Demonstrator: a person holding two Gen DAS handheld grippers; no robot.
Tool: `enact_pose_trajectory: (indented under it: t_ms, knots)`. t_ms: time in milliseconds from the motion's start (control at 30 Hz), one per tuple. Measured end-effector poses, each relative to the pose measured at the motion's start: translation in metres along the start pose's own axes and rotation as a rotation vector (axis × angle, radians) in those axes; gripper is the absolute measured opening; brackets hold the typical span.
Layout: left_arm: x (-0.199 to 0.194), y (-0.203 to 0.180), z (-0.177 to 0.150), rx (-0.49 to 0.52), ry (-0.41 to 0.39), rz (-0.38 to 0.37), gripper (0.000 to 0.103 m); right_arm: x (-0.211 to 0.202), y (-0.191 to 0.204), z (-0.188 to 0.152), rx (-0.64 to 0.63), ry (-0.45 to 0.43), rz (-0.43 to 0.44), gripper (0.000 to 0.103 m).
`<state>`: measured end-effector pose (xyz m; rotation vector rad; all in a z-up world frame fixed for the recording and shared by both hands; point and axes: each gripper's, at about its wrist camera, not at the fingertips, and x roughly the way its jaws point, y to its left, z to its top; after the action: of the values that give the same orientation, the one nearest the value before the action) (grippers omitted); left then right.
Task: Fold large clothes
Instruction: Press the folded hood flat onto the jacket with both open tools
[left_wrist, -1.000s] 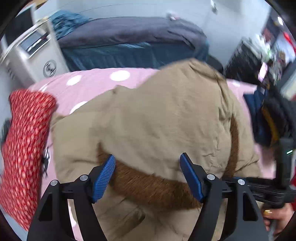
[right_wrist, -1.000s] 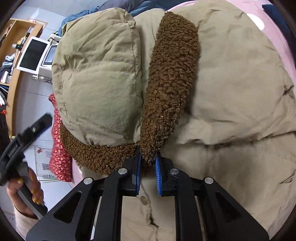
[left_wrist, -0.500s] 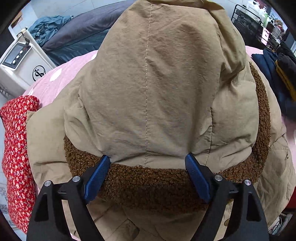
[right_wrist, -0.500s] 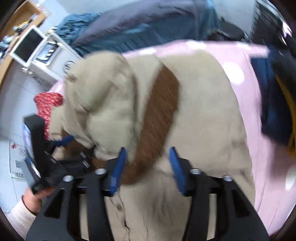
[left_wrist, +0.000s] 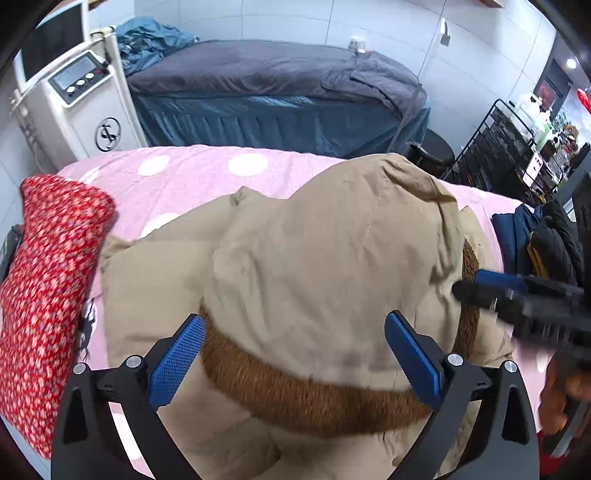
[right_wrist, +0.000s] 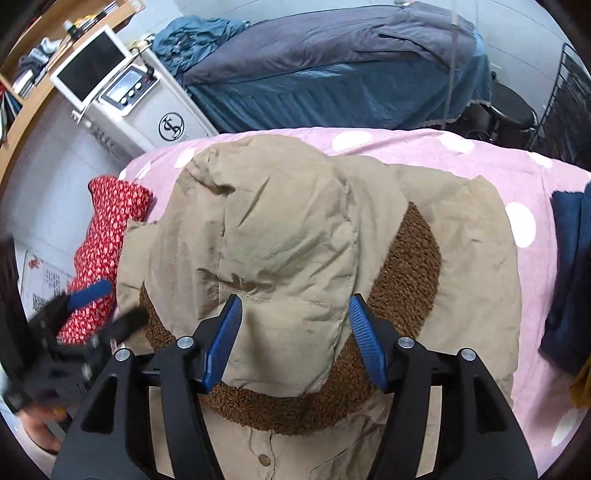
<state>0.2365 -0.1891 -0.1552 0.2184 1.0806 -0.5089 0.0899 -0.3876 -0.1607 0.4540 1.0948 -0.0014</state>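
A tan padded coat (left_wrist: 314, 258) with brown fleece hood trim (left_wrist: 295, 398) lies on the pink spotted bedspread (left_wrist: 192, 173). Its hood (right_wrist: 280, 236) is laid flat over the coat's body (right_wrist: 476, 266), and the trim curves around it. My left gripper (left_wrist: 293, 325) hovers over the hood's near edge. Its jaws are opening wide and the pads touch no cloth. My right gripper (right_wrist: 295, 302) hangs above the hood, jaws also opening, nothing pressed between them. Each gripper shows blurred in the other view: the right gripper (left_wrist: 467, 282), the left gripper (right_wrist: 125, 301).
A red patterned cushion (left_wrist: 48, 295) lies at the bedspread's left edge. Dark blue and black clothes (left_wrist: 535, 243) are piled at the right. Behind stand a white machine with a display (left_wrist: 81, 103), a blue-grey bed (left_wrist: 277, 92), a black stool (right_wrist: 513, 107) and a wire rack (left_wrist: 517, 147).
My right gripper let go of the fleece trim, opened and rose. The hood dropped flat onto the coat. My left gripper's jaws spread wider and it drew back.
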Motion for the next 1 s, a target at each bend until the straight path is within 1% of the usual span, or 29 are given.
enact_pose_trajectory:
  t_ms: [33, 100, 167, 200, 300, 367, 433, 500, 633, 833, 1000]
  knots:
    - [0.011, -0.004, 0.004, 0.016, 0.02, 0.002, 0.096, 0.008, 0.001, 0.0, -0.017, 0.022, -0.013, 0.066]
    - [0.03, -0.01, 0.006, 0.032, 0.058, 0.008, 0.096, 0.024, 0.0, -0.003, -0.041, 0.075, -0.056, 0.067]
    - [0.058, -0.012, 0.001, 0.026, 0.157, 0.029, 0.097, 0.042, -0.004, -0.008, -0.047, 0.128, -0.087, 0.067]
    - [0.069, -0.011, -0.002, 0.021, 0.182, 0.028, 0.098, 0.05, -0.009, -0.011, -0.033, 0.147, -0.094, 0.067]
    - [0.087, -0.014, -0.011, 0.067, 0.194, 0.043, 0.098, 0.065, -0.019, -0.014, -0.011, 0.171, -0.093, 0.069]
    - [0.097, -0.021, -0.015, 0.121, 0.222, 0.063, 0.098, 0.077, -0.024, -0.016, -0.007, 0.195, -0.103, 0.07]
    - [0.105, -0.023, -0.018, 0.148, 0.232, 0.075, 0.098, 0.088, -0.025, -0.018, -0.025, 0.207, -0.119, 0.073]
    - [0.113, -0.022, -0.019, 0.153, 0.238, 0.078, 0.098, 0.099, -0.027, -0.02, -0.036, 0.207, -0.123, 0.074]
    - [0.121, -0.018, -0.025, 0.14, 0.209, 0.07, 0.098, 0.111, -0.034, -0.023, -0.031, 0.203, -0.107, 0.077]
    - [0.123, -0.018, -0.035, 0.149, 0.184, 0.057, 0.099, 0.122, -0.042, -0.022, -0.051, 0.203, -0.093, 0.082]
    - [0.123, -0.02, -0.037, 0.157, 0.184, 0.051, 0.099, 0.134, -0.049, -0.019, -0.057, 0.205, -0.086, 0.085]
